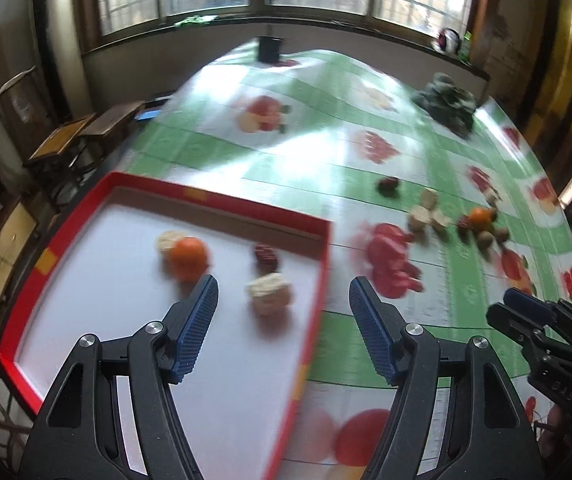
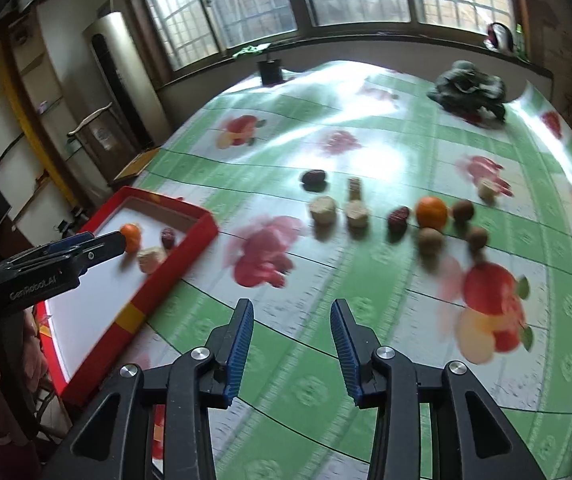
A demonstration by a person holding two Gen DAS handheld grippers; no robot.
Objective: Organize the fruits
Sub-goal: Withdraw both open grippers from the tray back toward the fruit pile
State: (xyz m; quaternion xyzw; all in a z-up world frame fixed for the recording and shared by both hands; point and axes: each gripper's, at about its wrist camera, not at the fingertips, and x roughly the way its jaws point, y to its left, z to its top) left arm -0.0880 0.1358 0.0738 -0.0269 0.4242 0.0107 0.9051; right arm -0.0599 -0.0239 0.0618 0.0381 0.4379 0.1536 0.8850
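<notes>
A red-rimmed tray (image 1: 222, 200) with a white floor holds an orange (image 1: 188, 258), a dark red fruit (image 1: 266, 257) and two pale beige pieces (image 1: 270, 294). My left gripper (image 1: 284, 292) is open and empty above the tray's right edge. My right gripper (image 2: 291, 314) is open and empty over the tablecloth. Ahead of it lie an orange (image 2: 431, 212), dark red fruits (image 2: 398, 217), brown round fruits (image 2: 430, 241) and pale beige pieces (image 2: 323, 209). The tray shows in the right wrist view (image 2: 174, 264) with the left gripper (image 2: 86, 246) above it.
The table has a green and white cloth (image 2: 365, 296) printed with fruit pictures. A dark green bundle (image 2: 467, 88) lies at the far right and a black cup (image 2: 270, 71) at the far edge. Chairs (image 1: 82, 132) stand left of the table.
</notes>
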